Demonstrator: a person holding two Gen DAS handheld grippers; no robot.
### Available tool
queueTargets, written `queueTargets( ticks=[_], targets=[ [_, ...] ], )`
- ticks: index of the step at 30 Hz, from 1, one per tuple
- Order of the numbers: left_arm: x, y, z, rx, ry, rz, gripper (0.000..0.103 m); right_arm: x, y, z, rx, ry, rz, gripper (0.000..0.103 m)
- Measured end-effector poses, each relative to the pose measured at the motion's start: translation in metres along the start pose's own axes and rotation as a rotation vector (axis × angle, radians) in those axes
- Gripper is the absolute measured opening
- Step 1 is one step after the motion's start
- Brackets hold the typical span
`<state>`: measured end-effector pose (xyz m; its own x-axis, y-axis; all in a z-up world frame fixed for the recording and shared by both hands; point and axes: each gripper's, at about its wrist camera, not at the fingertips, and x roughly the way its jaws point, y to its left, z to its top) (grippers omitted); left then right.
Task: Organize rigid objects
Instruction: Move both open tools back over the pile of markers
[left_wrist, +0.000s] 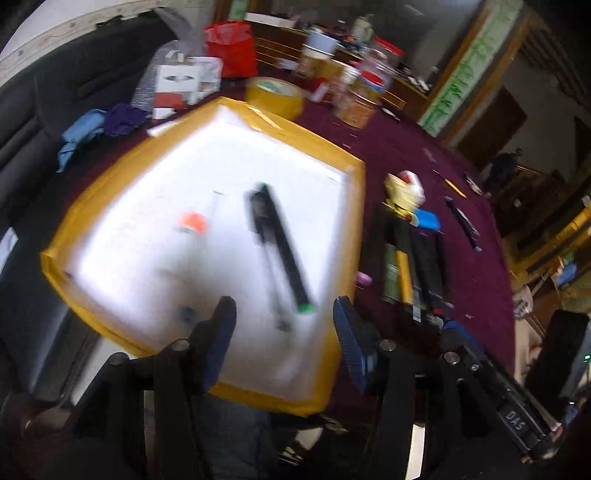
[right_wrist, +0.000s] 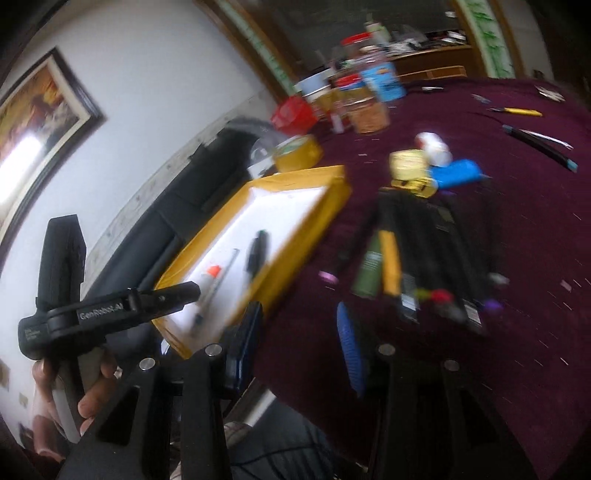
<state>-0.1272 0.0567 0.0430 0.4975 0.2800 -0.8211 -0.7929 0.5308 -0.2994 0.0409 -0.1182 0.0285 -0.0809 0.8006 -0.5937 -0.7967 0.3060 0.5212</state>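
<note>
Black marker (left_wrist: 281, 248) in yellow-rimmed tray (left_wrist: 347, 236)

Cluttered home room, framed picture (right_wrist: 44, 107), dark sofa (left_wrist: 55, 96), cloth-covered table (right_wrist: 498, 229)

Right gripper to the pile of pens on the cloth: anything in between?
Nothing visible. The right gripper, jaws open and empty, faces the pile of pens across bare purple cloth; the yellow-rimmed tray sits off to its left.
</note>
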Motion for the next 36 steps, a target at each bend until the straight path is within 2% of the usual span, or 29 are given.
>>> queueTargets(
  ticks=[5, 8, 14, 23, 27, 30, 32, 36],
  targets=[
    [0.013, -0.041, -0.015, 0.048, 0.064, -0.064, 0.053, -0.033, -0.041, -0.01, 0.068, -0.035, -0.047, 0.037],
    [0.018, -0.063, -0.025, 0.103, 0.093, -0.062, 0.053, -0.045, -0.06, -0.01, 0.109, -0.052, -0.066, 0.037],
    [0.022, -0.082, -0.037, 0.162, 0.121, -0.07, 0.053, -0.047, -0.09, -0.004, 0.173, -0.048, -0.12, 0.037],
    [0.015, -0.081, -0.032, 0.171, 0.058, -0.123, 0.053, -0.015, -0.117, 0.023, 0.217, 0.026, -0.248, 0.032],
    [0.018, -0.078, -0.027, 0.175, 0.07, -0.142, 0.053, 0.001, -0.119, 0.04, 0.19, 0.042, -0.284, 0.028],
    [0.022, -0.075, -0.024, 0.161, 0.084, -0.154, 0.053, 0.015, -0.125, 0.054, 0.191, 0.055, -0.323, 0.021],
    [0.024, -0.074, -0.023, 0.157, 0.091, -0.158, 0.053, 0.022, -0.13, 0.065, 0.204, 0.038, -0.324, 0.02],
    [0.028, -0.074, -0.022, 0.148, 0.102, -0.166, 0.053, 0.045, -0.139, 0.077, 0.205, 0.072, -0.333, 0.02]
  ],
)
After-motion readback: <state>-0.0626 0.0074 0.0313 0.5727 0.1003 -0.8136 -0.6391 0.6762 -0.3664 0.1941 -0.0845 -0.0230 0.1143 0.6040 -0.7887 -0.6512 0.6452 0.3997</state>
